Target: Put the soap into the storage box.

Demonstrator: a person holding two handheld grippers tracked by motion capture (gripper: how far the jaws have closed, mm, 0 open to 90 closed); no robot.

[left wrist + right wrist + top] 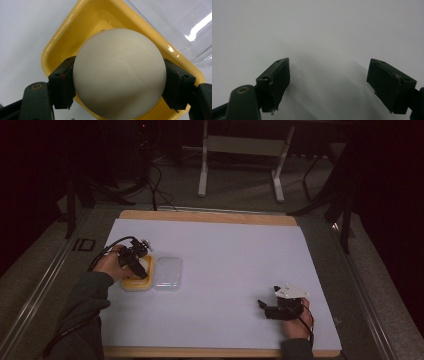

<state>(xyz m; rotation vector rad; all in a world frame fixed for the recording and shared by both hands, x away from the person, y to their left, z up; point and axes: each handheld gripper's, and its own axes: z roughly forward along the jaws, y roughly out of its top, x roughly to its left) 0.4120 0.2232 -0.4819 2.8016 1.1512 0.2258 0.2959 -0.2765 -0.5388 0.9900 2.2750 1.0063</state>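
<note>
While the left gripper (117, 82) clamps the white ball (119, 72) over the yellow tray (58, 43), lowering remains; right gripper (329, 82) gapes wide, idle.

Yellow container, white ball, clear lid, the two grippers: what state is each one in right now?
Yellow container: open, lid off, sitting on the white table.
White ball: clamped between the left gripper's jaws, over the container.
Clear lid: off, lying flat on the table right beside the container.
Left gripper: shut on the ball.
Right gripper: open, holding nothing, low over bare table.
</note>
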